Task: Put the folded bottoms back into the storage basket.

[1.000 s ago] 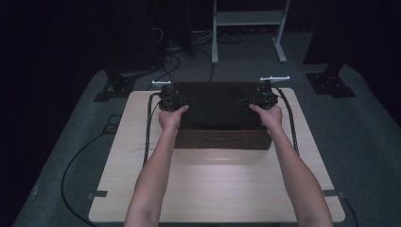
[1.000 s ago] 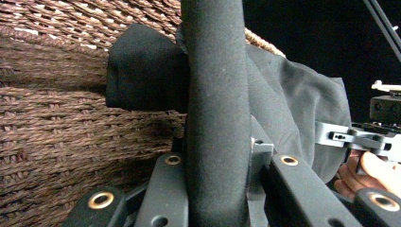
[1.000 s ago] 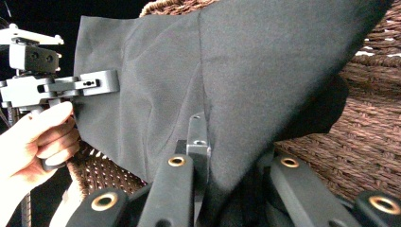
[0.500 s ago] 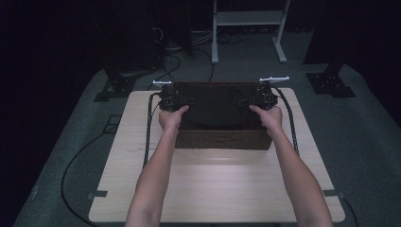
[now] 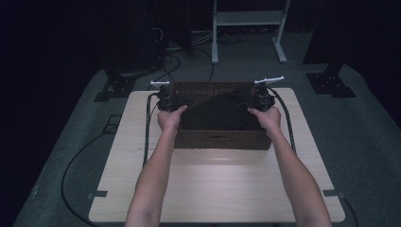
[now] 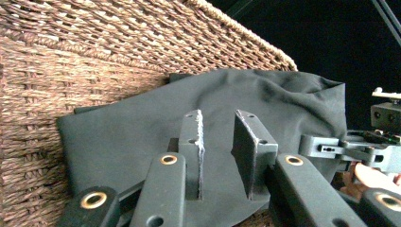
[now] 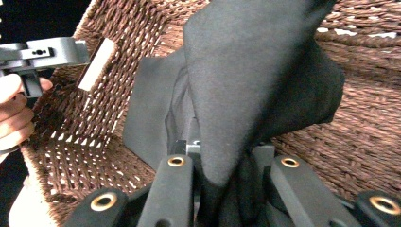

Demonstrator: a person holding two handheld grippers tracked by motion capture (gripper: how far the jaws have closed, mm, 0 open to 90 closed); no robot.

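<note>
A brown wicker basket (image 5: pixel 220 139) stands at the far middle of the wooden table (image 5: pixel 213 189). A black cloth (image 5: pixel 217 113) lies inside it, spread between both hands. At the basket's left rim my left gripper (image 5: pixel 171 100) is open; in the left gripper view its jaws (image 6: pixel 217 118) stand apart just above the cloth (image 6: pixel 142 118) and the woven wall (image 6: pixel 71 47), nothing between them. My right gripper (image 5: pixel 257 100) at the right rim is shut on the cloth; in the right gripper view the fabric (image 7: pixel 246 71) rises in a fold out of the jaws (image 7: pixel 222 156), over the basket's weave (image 7: pixel 369 94).
The near half of the table is bare wood. Cables trail from both grippers down the table's sides to the floor. A white metal stand (image 5: pixel 248 19) and dark stand bases (image 5: pixel 331 82) sit on the carpet beyond the table.
The cloth, held taut across the basket's top earlier, now sags lower inside, baring the far woven wall. Both hands stay at the rims.
</note>
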